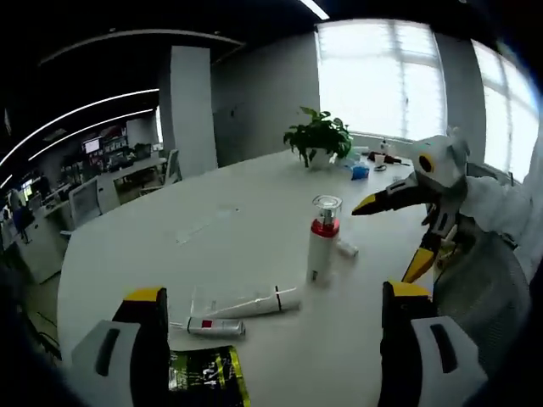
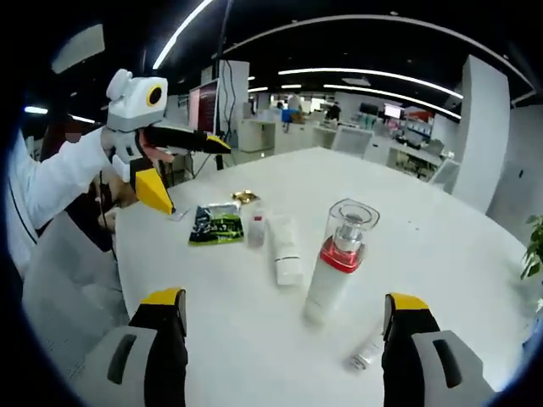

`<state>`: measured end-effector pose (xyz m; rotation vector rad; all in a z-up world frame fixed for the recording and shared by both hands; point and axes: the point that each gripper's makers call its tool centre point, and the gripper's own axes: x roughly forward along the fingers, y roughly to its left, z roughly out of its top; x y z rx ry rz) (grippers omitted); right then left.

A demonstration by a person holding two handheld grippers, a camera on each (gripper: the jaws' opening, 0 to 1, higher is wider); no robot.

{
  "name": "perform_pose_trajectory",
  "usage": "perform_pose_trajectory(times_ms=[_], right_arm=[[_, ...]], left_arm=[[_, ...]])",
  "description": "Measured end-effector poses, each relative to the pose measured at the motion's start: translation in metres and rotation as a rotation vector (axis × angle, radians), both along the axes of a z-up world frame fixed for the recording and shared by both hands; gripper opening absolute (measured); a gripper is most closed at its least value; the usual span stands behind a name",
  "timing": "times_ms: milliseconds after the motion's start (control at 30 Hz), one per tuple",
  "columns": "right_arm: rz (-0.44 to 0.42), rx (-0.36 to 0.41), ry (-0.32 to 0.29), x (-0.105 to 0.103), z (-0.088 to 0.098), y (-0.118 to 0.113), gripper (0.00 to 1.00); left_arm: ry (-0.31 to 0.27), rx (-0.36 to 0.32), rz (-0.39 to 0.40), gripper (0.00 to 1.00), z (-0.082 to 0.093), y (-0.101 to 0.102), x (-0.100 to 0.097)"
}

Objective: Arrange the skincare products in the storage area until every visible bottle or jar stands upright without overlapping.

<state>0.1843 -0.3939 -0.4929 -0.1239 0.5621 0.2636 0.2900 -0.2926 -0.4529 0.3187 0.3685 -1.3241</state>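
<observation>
A white bottle (image 1: 322, 237) (image 2: 339, 254) with a red band and a clear cap stands upright on the white round table (image 1: 212, 229) (image 2: 441, 246). A white tube (image 1: 254, 303) (image 2: 286, 246) lies flat beside it, and a smaller tube with a red label (image 1: 214, 326) (image 2: 256, 227) lies next to that. A tiny white vial (image 1: 346, 248) (image 2: 366, 352) lies on the bottle's other side. My left gripper (image 1: 276, 292) (image 2: 191, 174) is open, above the table edge near the tubes. My right gripper (image 2: 284, 298) (image 1: 392, 235) is open too, a short way from the bottle.
A black and green sachet (image 1: 204, 373) (image 2: 216, 224) and a small gold packet (image 2: 246, 197) lie near the tubes. A potted plant (image 1: 318, 136) stands at the table's window side. A grey chair (image 2: 59, 288) and a white sleeve (image 2: 51, 186) are at the table edge.
</observation>
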Motion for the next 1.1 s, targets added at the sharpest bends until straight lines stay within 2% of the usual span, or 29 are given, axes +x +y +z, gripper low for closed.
perform_pose_trajectory(times_ms=[33, 100, 233, 500, 733, 1100], right_arm=[[0.004, -0.004, 0.003, -0.002, 0.001, 0.001, 0.99], [0.012, 0.005, 0.006, -0.006, 0.003, 0.005, 0.99], [0.01, 0.013, 0.007, -0.011, 0.006, 0.01, 0.99], [0.004, 0.04, -0.014, -0.018, 0.019, 0.017, 0.99], [-0.001, 0.032, -0.019, -0.026, 0.027, 0.023, 0.99], [0.001, 0.027, -0.005, -0.043, 0.025, 0.034, 0.99]], left_arm=[[0.023, -0.014, 0.009, 0.99, 0.001, 0.004, -0.002], [0.03, -0.032, 0.034, 0.99, 0.005, 0.012, -0.004], [0.001, -0.03, 0.119, 0.99, 0.011, 0.028, 0.002], [-0.004, -0.015, 0.089, 0.99, 0.015, 0.042, -0.025], [0.025, -0.028, 0.093, 0.99, 0.017, 0.052, -0.035], [0.022, 0.0, 0.113, 0.99, 0.013, 0.073, -0.053]])
